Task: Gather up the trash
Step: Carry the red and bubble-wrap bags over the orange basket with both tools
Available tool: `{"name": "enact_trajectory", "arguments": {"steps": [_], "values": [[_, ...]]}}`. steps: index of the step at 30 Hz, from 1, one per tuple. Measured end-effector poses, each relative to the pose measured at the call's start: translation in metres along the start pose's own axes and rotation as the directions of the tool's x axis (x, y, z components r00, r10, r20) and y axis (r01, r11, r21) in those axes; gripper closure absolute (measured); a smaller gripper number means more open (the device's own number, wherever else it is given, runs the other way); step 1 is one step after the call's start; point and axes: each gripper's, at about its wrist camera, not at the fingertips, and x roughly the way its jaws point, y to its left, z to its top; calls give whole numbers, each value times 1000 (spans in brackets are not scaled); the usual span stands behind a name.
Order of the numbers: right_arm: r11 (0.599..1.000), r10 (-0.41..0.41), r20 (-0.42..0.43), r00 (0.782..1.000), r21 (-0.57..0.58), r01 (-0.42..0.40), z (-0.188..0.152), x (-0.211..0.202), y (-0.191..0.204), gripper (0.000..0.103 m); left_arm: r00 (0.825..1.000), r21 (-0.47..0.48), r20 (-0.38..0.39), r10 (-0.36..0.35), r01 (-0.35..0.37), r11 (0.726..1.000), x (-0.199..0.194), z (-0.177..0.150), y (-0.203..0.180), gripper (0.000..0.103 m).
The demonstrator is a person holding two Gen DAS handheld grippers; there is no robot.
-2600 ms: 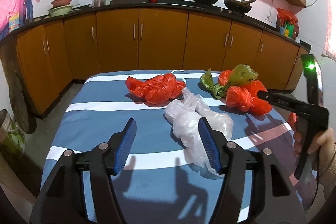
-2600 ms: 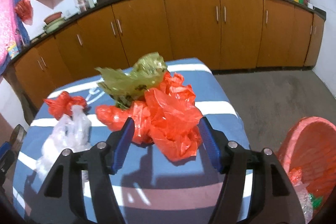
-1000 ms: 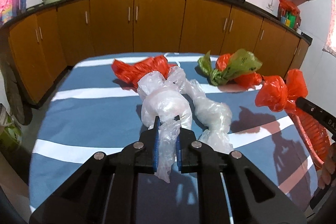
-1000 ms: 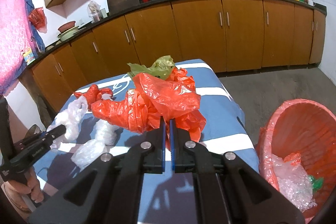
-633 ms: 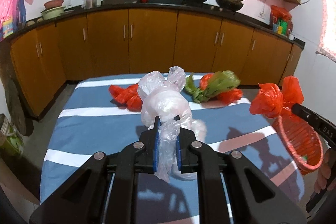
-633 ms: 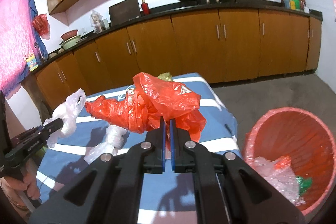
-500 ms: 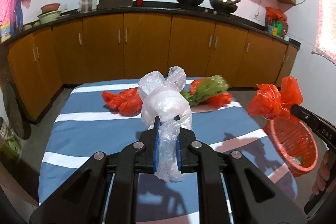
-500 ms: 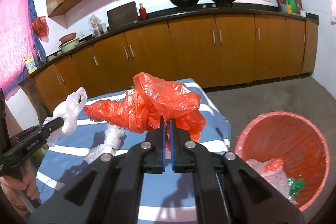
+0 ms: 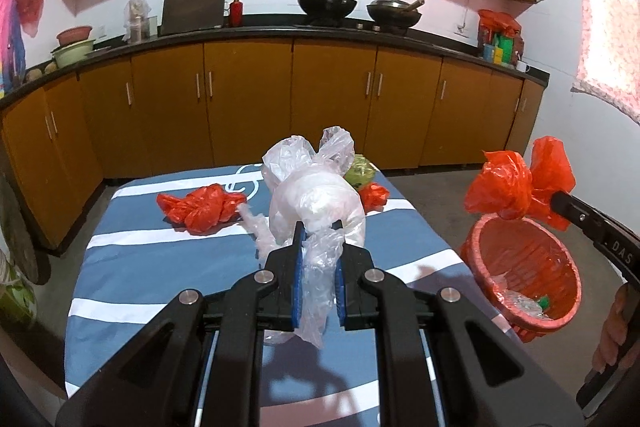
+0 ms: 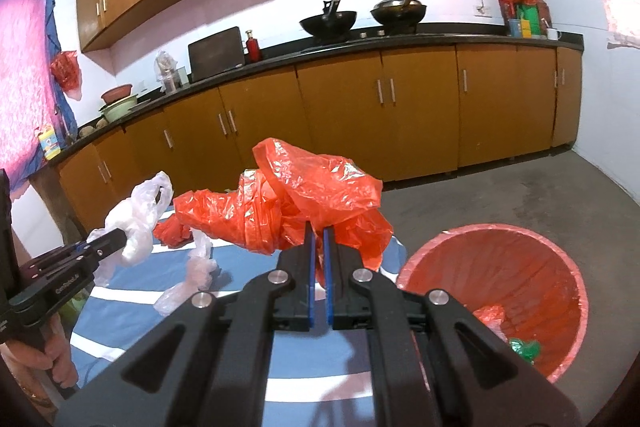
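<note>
Both bags lifted off the striped counter, basket on floor at right.

L to R: counter [image 9: 120, 267] has free blue cloth at its L edge & near end; red bag [image 9: 198, 207] lies near the far side. Left hand-held gripper [image 9: 318, 247] tilts down, pinching clear bag [image 9: 316, 203], its long axis running up & away. Right hand-held gripper [image 10: 317, 231] nips orange bag [image 10: 288, 203], bulk spreading sideways. Red basket [image 10: 560, 291] sits past counter's R edge, open floor beyond.
</note>
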Motion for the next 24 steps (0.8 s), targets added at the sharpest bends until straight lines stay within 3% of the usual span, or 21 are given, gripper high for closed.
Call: {"name": "enact_trajectory", "arguments": {"steps": [24], "values": [[992, -126, 41, 991, 19, 125, 3, -36, -44, 98, 997, 71, 8, -77, 76, 995, -5, 8, -60, 90]]}}
